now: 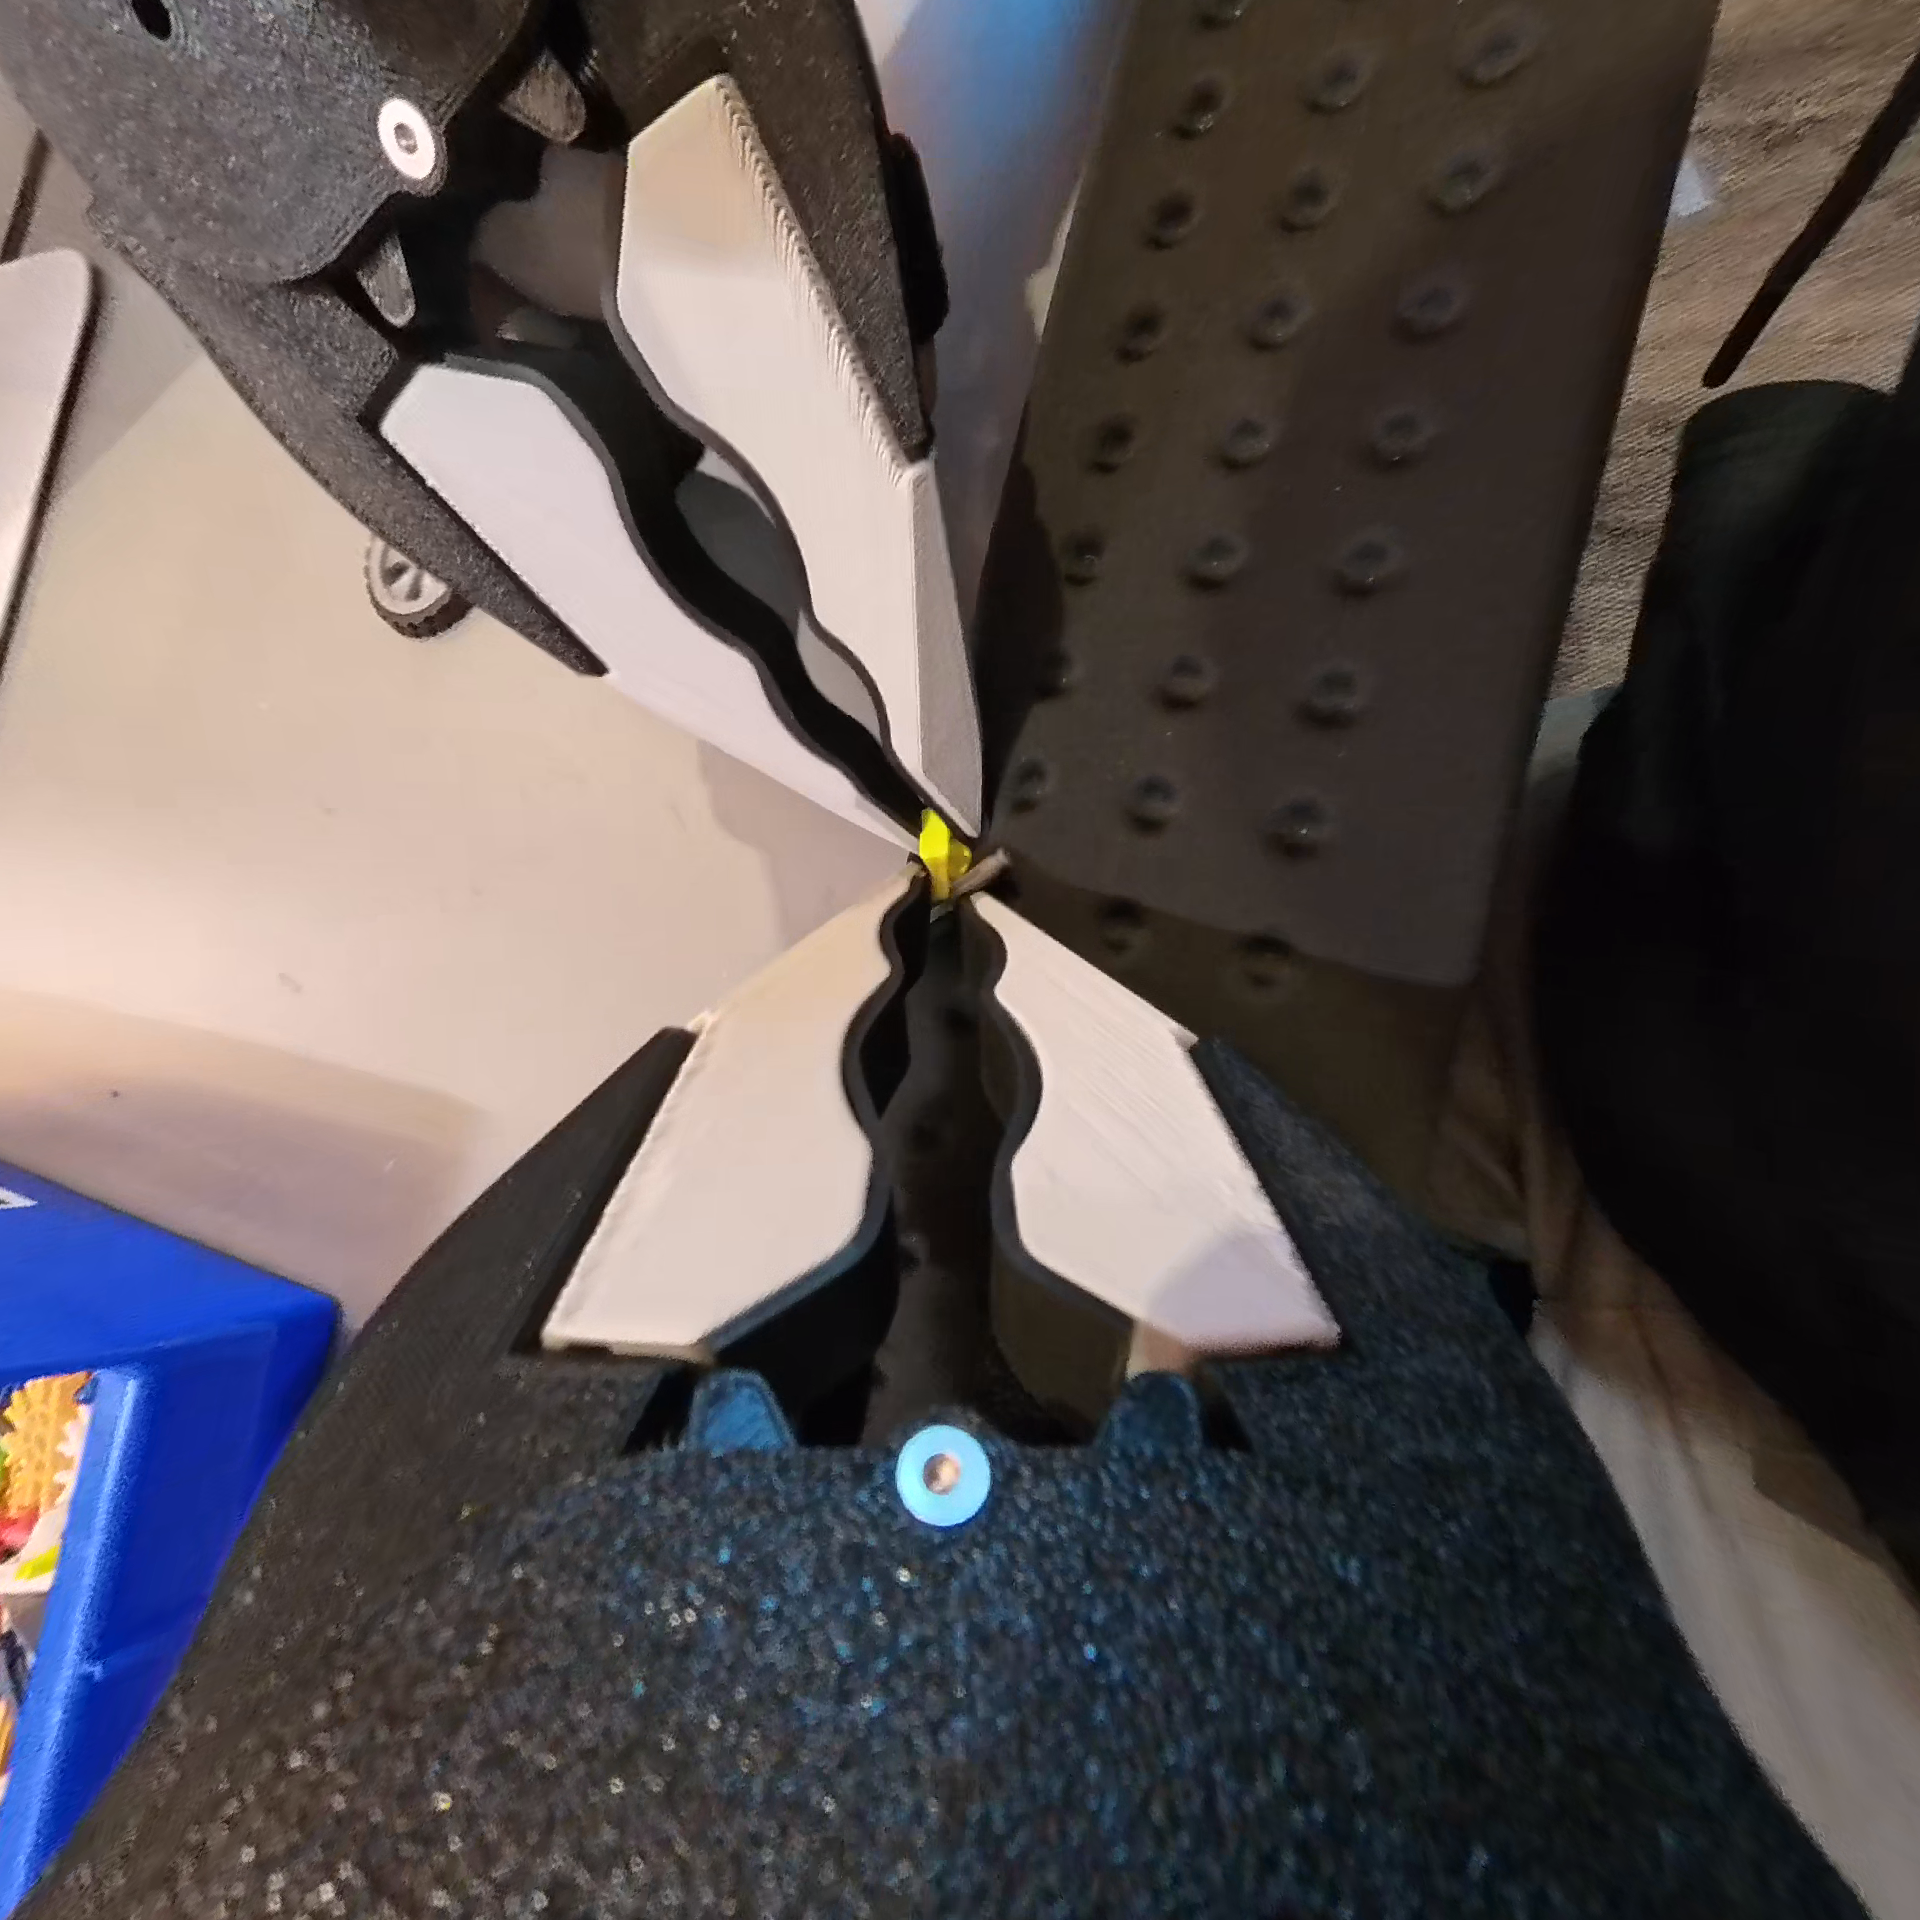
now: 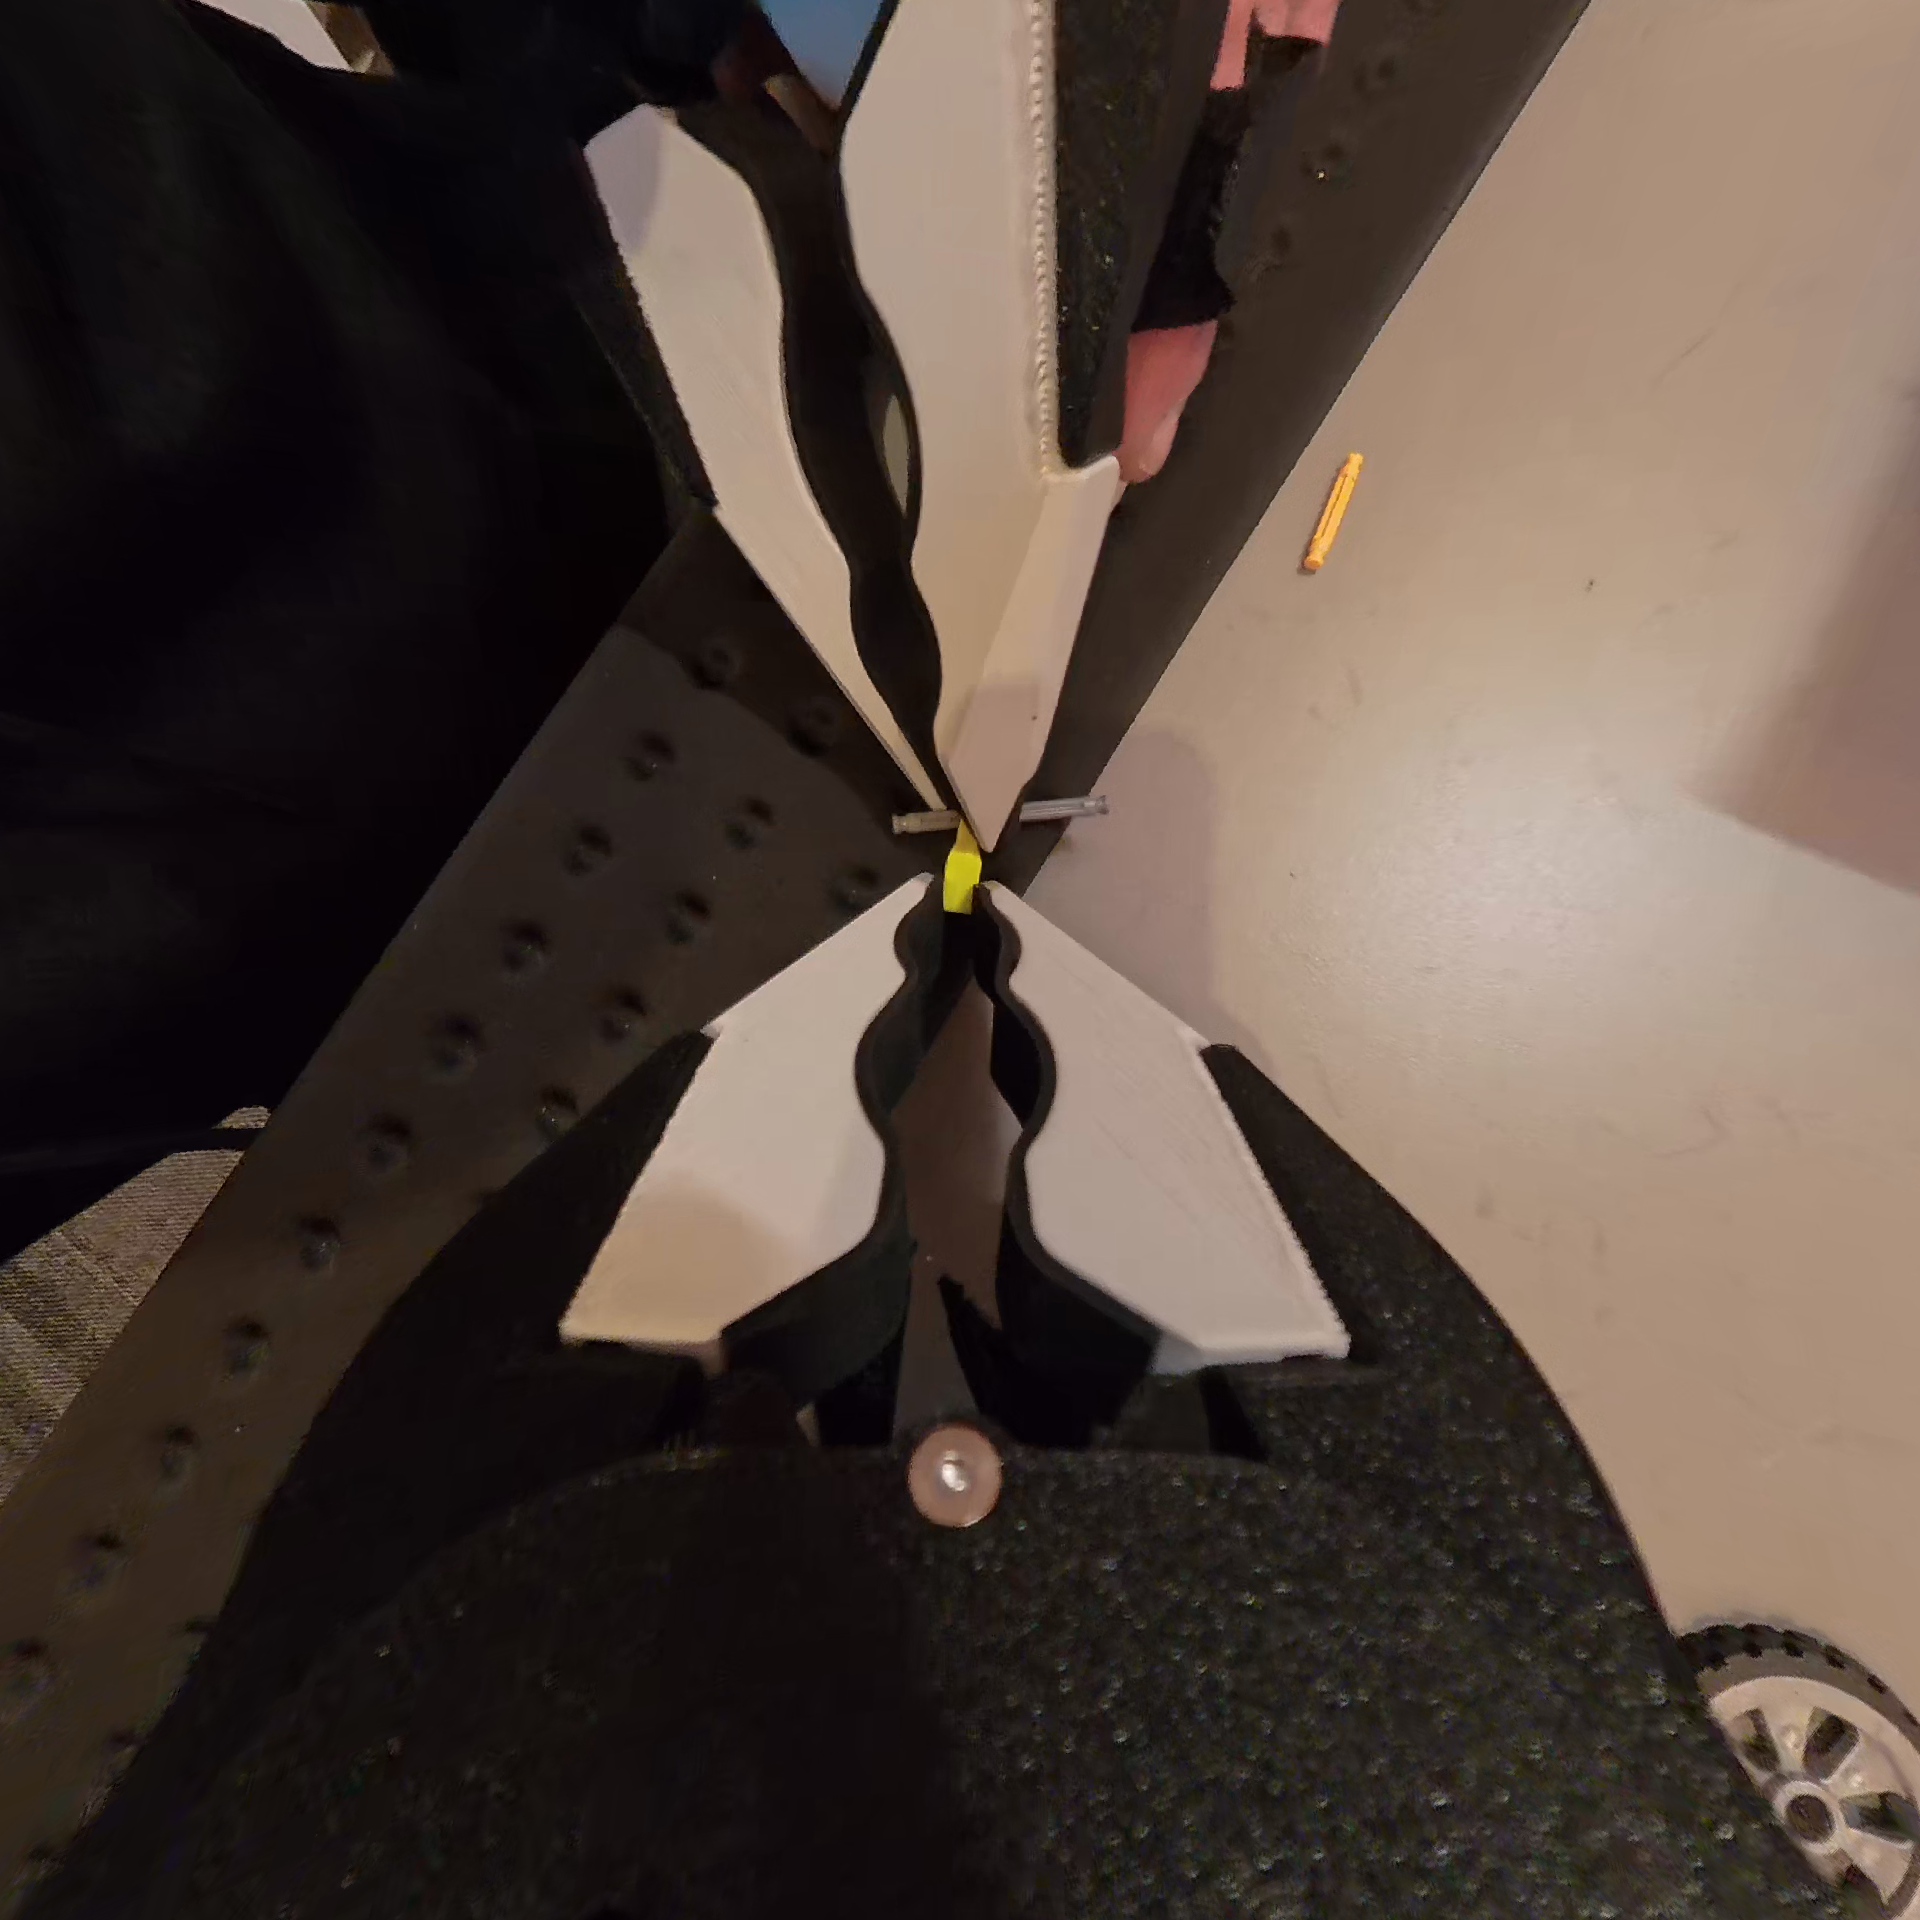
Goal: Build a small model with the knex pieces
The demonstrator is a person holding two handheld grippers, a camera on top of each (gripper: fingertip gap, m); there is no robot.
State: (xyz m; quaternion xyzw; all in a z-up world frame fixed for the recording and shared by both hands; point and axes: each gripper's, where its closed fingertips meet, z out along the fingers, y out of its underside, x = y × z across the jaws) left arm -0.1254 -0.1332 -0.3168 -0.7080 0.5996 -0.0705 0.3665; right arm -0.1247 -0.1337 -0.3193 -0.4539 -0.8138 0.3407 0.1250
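My left gripper is shut on a thin grey axle, gripped at its tips. My right gripper is shut on a small yellow piece. The two grippers meet tip to tip above the beige table, so the yellow piece touches the axle. In the left wrist view the right gripper comes in from the upper left with the yellow piece. In the right wrist view the left gripper comes down from above, with the axle sticking out on both sides. Whether the piece is threaded on the axle is hidden.
A black studded strip runs along the table edge under the tips and also shows in the right wrist view. A blue box stands at the lower left. A grey toy wheel and an orange pin lie on the table. A person's fingers show behind the left gripper. My two grippers' fingertips are within a few centimetres of each other.
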